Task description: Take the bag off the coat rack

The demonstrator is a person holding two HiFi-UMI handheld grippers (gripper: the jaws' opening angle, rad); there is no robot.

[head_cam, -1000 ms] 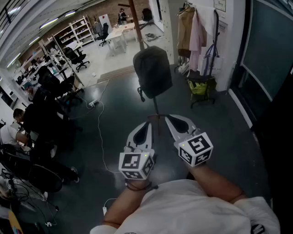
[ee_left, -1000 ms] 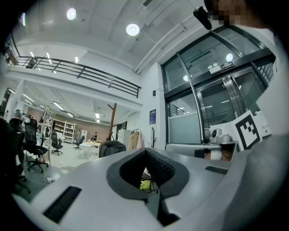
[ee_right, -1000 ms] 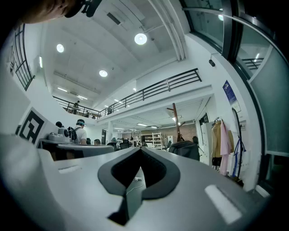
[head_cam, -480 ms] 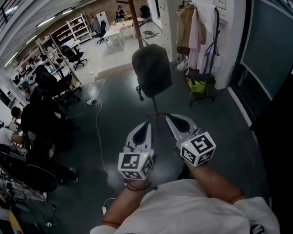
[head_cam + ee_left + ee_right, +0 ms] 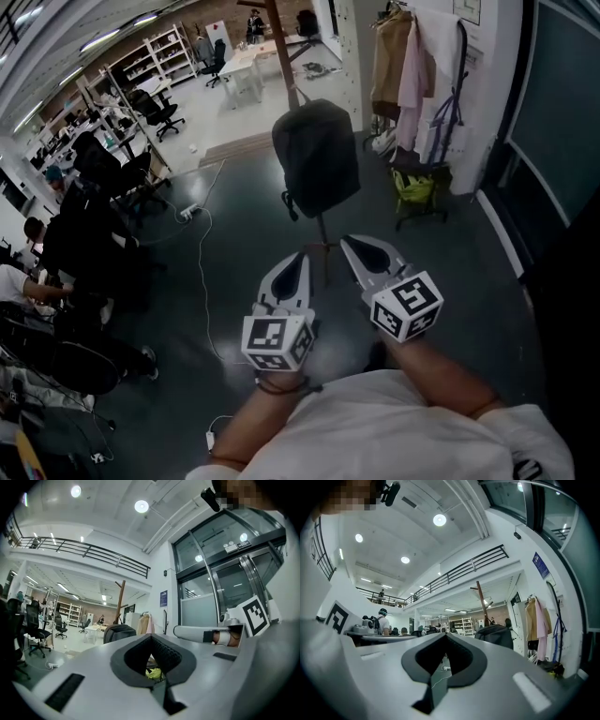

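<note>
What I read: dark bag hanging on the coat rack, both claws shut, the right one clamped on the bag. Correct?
No: the head view shows the right claw shut on nothing, short of the bag. The rest holds.

two pale grey tongs, two marked cubes and a white top

the left tongs (image 5: 301, 255) and the right tongs (image 5: 349, 242) are smooth pale grey shells that get thin toward a point. each has a black bumpy lining round a dark hole shaped like a leaf, seen close up in the left gripper view (image 5: 151, 636) and the right gripper view (image 5: 446, 634). each shell has a long thin slot. the left cube (image 5: 277, 339) and the right cube (image 5: 405, 306) are white with black square marks. the person wears a white top (image 5: 375, 436) with short sleeves and a dark band (image 5: 281, 382) on the left wrist.
</note>
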